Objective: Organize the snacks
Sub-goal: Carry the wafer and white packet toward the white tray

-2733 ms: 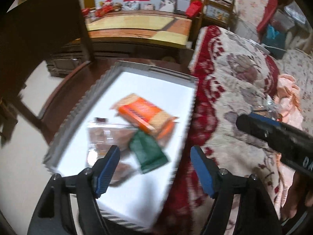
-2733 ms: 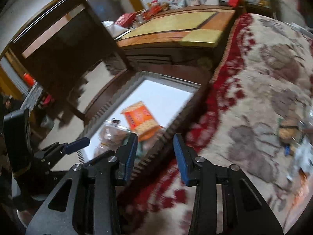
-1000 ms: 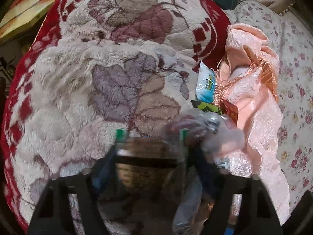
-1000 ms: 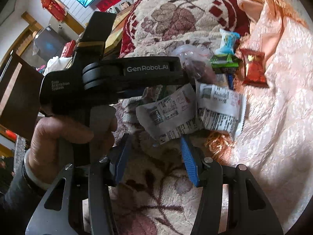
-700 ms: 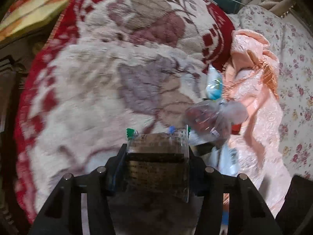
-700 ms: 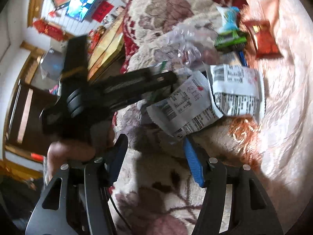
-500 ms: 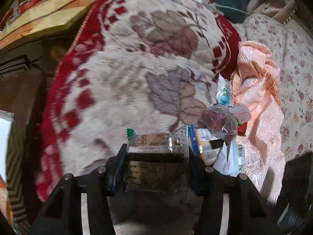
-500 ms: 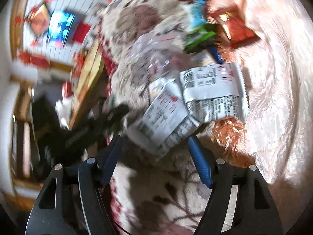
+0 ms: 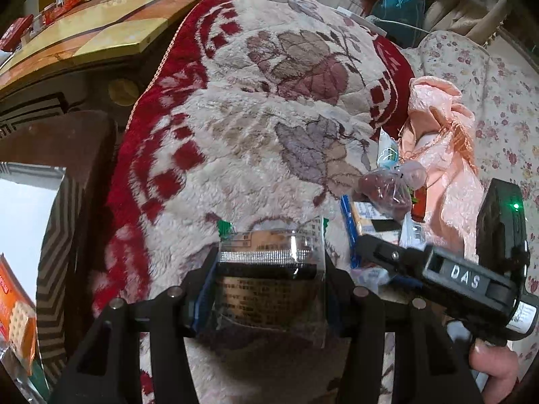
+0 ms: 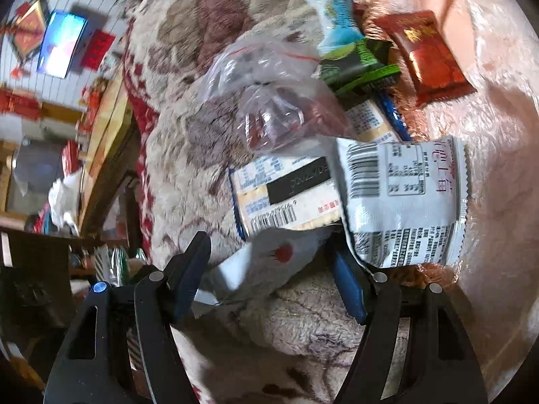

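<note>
A plush cream blanket point(image 9: 256, 128) with a red border and leaf pattern covers the bed. A floral-print sheet point(image 9: 498, 101) lies beyond it. A wooden cabinet with a yellow-and-orange inlaid top point(image 9: 91, 37) stands alongside. A screen point(image 10: 62, 43) and red decorations point(image 10: 28, 32) hang on the white tiled wall point(image 10: 81, 84).

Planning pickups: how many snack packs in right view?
7: blue packet, green packet, red packet top; zip bag, cracker pack, barcode pack middle; white pack between fingers. More may hide.
</note>
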`<state>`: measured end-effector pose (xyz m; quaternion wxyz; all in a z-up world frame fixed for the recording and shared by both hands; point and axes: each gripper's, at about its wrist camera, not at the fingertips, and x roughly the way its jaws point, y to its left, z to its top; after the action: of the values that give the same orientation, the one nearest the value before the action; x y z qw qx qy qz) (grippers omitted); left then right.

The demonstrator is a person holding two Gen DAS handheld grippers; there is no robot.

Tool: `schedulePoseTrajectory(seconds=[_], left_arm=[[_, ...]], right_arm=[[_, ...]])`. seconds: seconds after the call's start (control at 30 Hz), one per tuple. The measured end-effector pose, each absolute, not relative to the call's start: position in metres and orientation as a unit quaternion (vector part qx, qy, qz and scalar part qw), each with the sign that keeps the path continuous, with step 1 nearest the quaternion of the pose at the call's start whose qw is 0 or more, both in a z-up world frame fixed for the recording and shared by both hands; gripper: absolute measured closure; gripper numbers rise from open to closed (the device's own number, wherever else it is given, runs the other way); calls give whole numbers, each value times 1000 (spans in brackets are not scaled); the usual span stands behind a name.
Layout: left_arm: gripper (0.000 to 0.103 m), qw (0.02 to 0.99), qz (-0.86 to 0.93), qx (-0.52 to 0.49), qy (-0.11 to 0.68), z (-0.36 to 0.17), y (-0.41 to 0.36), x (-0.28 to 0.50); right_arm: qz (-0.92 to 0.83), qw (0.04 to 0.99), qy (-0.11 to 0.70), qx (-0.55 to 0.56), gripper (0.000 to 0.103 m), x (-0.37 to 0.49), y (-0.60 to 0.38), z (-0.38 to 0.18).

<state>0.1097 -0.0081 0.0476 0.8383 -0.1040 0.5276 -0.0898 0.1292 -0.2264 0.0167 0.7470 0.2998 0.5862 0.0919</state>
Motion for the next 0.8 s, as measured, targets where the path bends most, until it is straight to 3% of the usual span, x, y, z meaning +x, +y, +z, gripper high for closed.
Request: schedulePoseTrajectory(seconds=[0.1, 0.13, 0.37, 0.4, 0.43, 0.47, 0.53, 0.67, 0.7, 0.73, 0.8], left_arm=[[46, 836, -84, -110, 531, 44, -2, 105], [46, 835, -83, -113, 532, 43, -1, 104], [46, 832, -78, -120, 536, 41, 3, 90], [46, 832, -77, -120, 536, 42, 3, 88], [46, 832, -76, -120, 537, 42, 3, 87], [46, 831, -77, -120, 538, 42, 2, 85], [46, 831, -78, -117, 538, 43, 1, 82], [46, 831, -75, -117, 539, 43, 3, 76], [46, 830, -74, -117, 540, 42, 4, 74], [46, 829, -72, -117, 542, 40, 4, 72], [46, 828, -70, -119, 544, 39, 7, 67]], right_arm=[[128, 752, 582, 281, 75, 117, -227, 21], [139, 753, 580, 280, 77, 111, -229, 22], [192, 755, 562, 276, 75, 83, -244, 31], [192, 754, 561, 283, 67, 82, -244, 30], [195, 749, 559, 297, 53, 79, -246, 29], [205, 741, 555, 317, 48, 77, -247, 27], [231, 725, 557, 334, 46, 73, -244, 24], [273, 729, 575, 251, 47, 65, -216, 27], [277, 732, 577, 234, 57, 62, -211, 28], [277, 739, 576, 213, 84, 59, -205, 27], [271, 751, 573, 186, 87, 52, -199, 28]])
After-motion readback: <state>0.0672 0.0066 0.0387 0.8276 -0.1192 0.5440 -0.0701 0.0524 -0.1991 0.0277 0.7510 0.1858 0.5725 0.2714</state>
